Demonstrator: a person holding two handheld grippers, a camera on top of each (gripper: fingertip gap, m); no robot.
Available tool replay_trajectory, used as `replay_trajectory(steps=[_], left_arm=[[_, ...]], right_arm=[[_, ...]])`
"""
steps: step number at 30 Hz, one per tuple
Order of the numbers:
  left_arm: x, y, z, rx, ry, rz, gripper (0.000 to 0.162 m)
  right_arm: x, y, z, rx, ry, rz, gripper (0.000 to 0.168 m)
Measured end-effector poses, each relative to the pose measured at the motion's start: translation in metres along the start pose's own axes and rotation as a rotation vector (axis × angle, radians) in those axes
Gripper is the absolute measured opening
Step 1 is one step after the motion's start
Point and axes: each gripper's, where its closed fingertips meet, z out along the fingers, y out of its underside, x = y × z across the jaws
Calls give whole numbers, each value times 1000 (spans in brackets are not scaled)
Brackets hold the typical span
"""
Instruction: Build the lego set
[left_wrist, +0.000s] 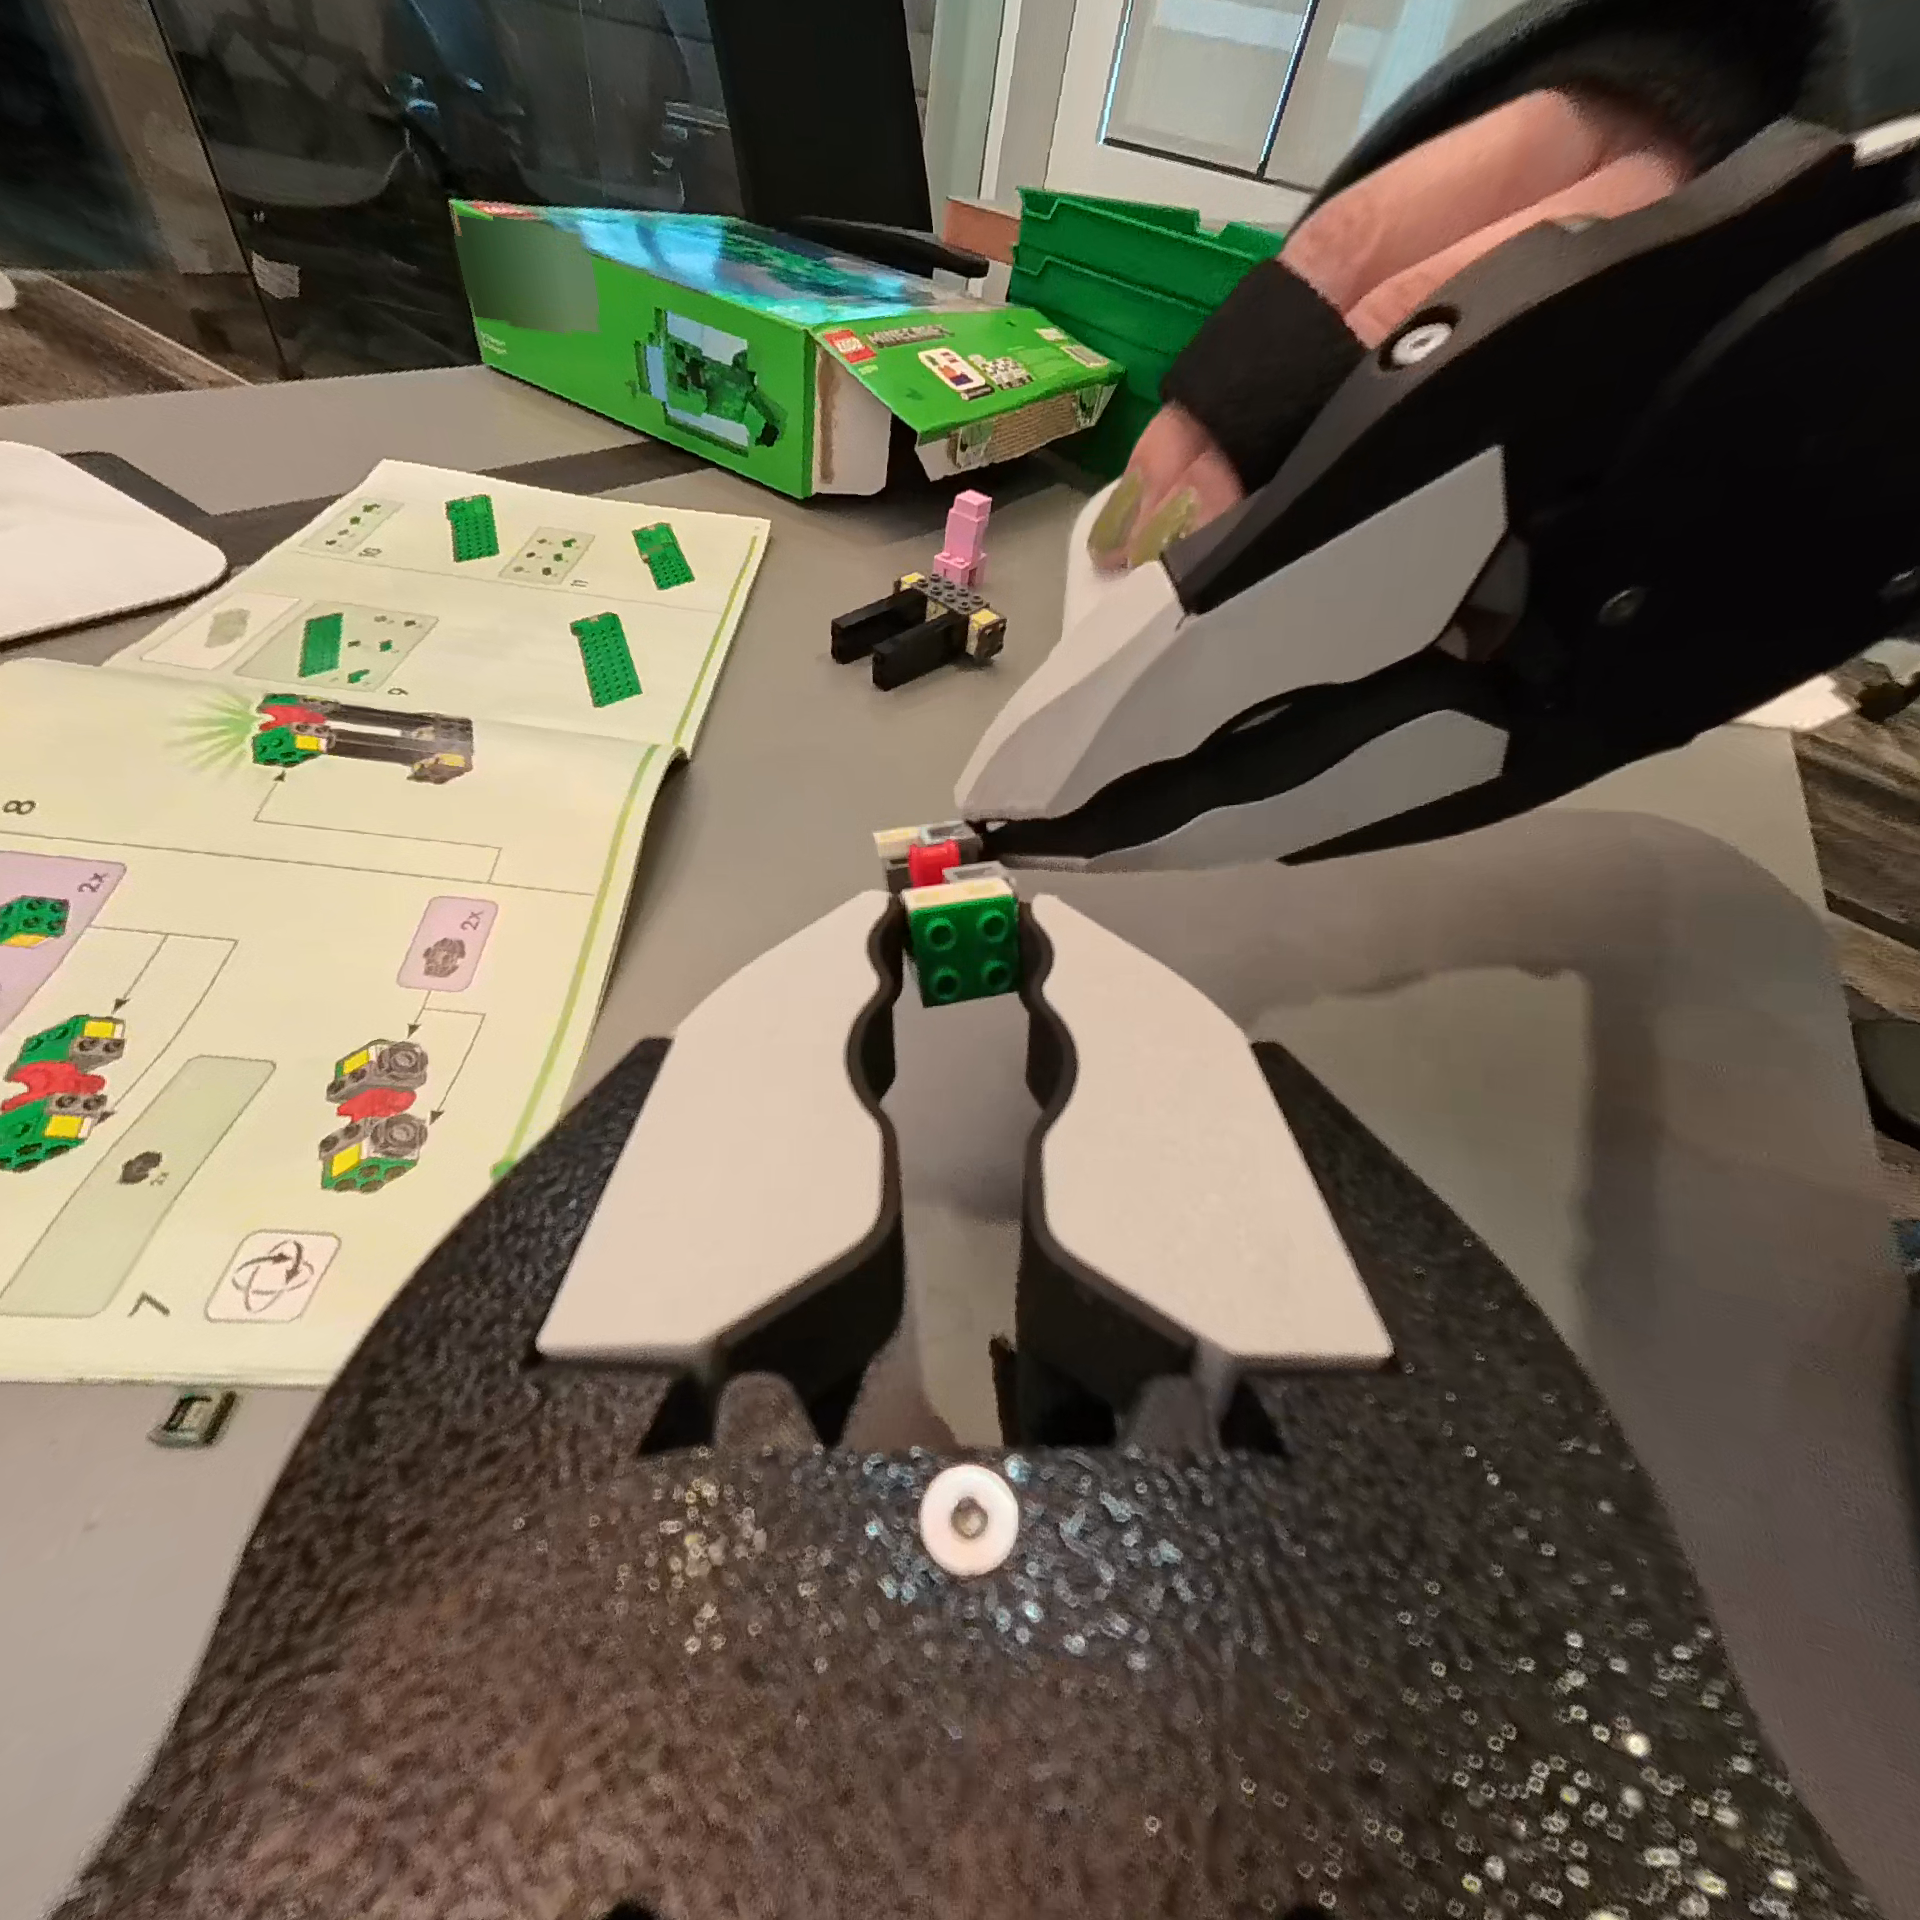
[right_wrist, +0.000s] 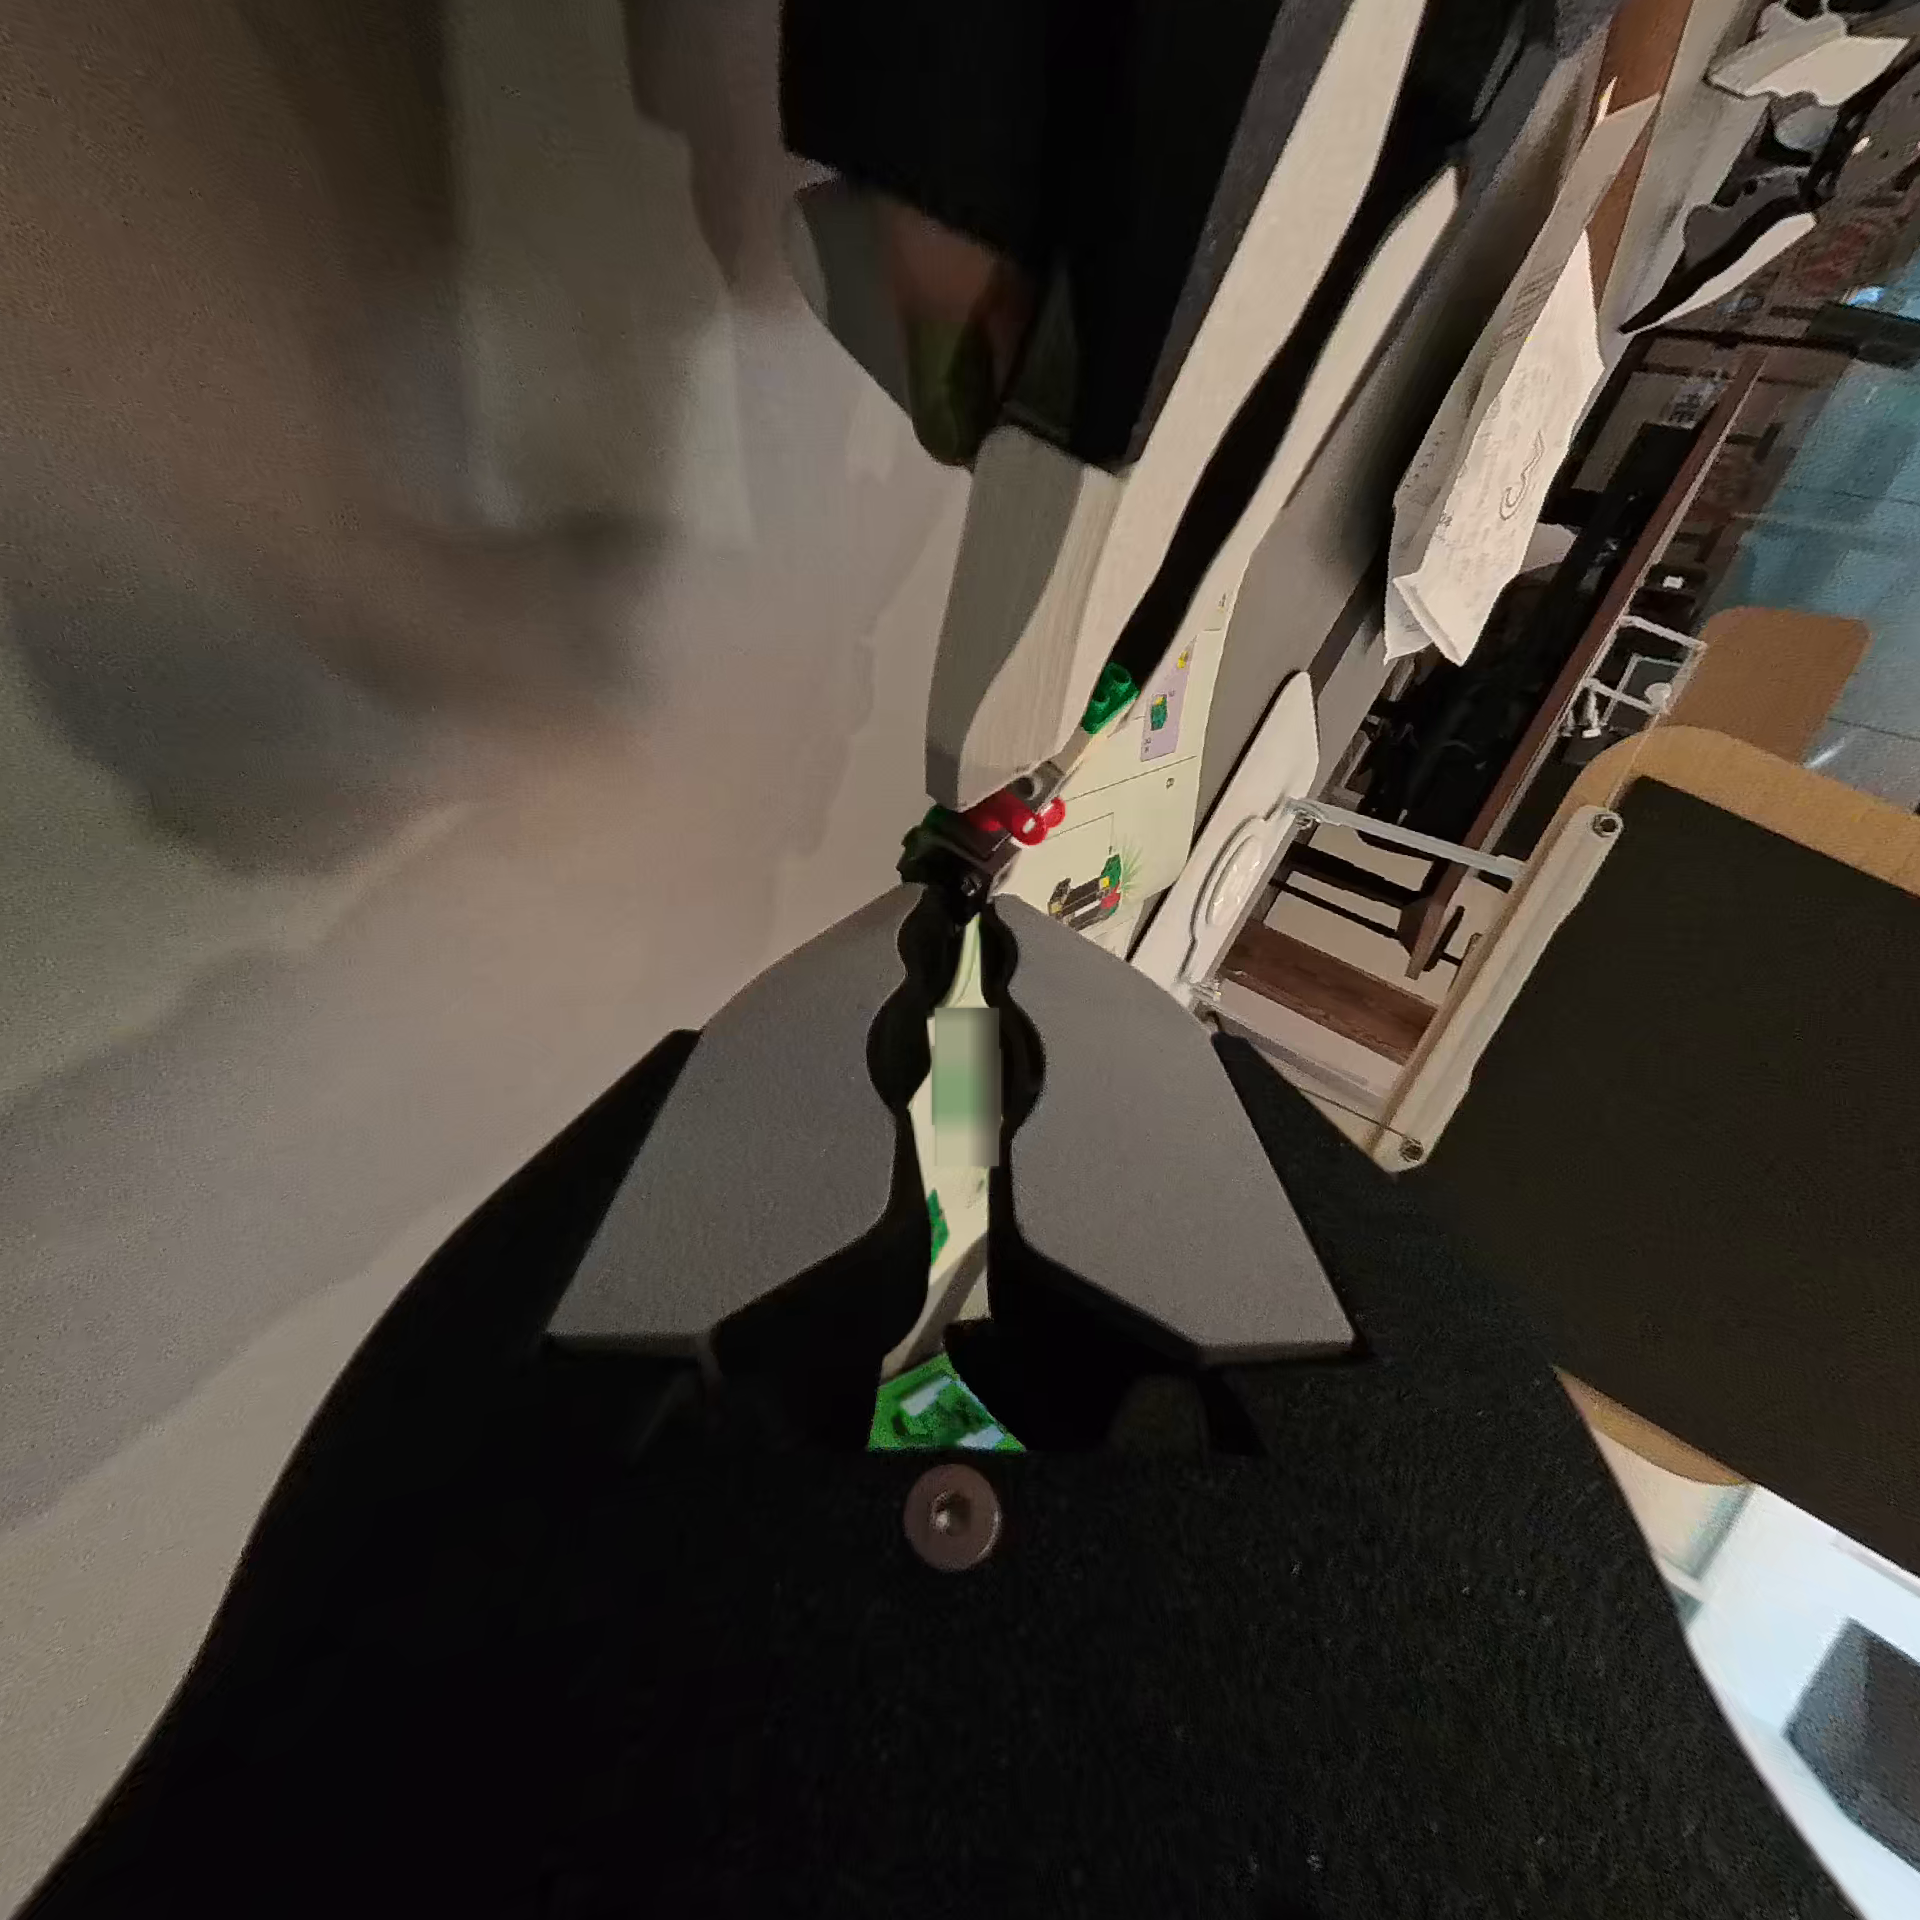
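Grey bench (left_wrist: 748, 831) is carrying a printed green box (left_wrist: 665, 343) and booklet (left_wrist: 343, 831). Above it, left hand-held gripper (left_wrist: 961, 914) is clenching the green-studded, red-cored assembly (left_wrist: 951, 914); right hand-held gripper (right_wrist: 951, 899) is pinching its grey end.

Bright daylight from rear window (left_wrist: 1195, 83), fisheye edge warp, right view's left half motion-blurred
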Motion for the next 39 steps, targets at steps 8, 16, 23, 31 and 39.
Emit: replay_trajectory(steps=[8, 16, 23, 31, 39], left_arm=[[-4, 4, 3, -22, 2, -63, 20], [-6, -5, -1, 41, 12, -104, 20], [-6, -10, -4, 73, 10, -106, 20], [-6, -12, -5, 88, 8, -102, 20], [-6, -15, -6, 105, -1, -85, 20]], right_arm=[[-4, 2, 7, 16, 29, 103, 6], [8, 2, 2, 12, 100, 65, 6], [15, 6, -1, -8, 125, 35, 11], [14, 2, -2, 0, 117, 30, 11], [13, 2, -3, -4, 116, 35, 10]])
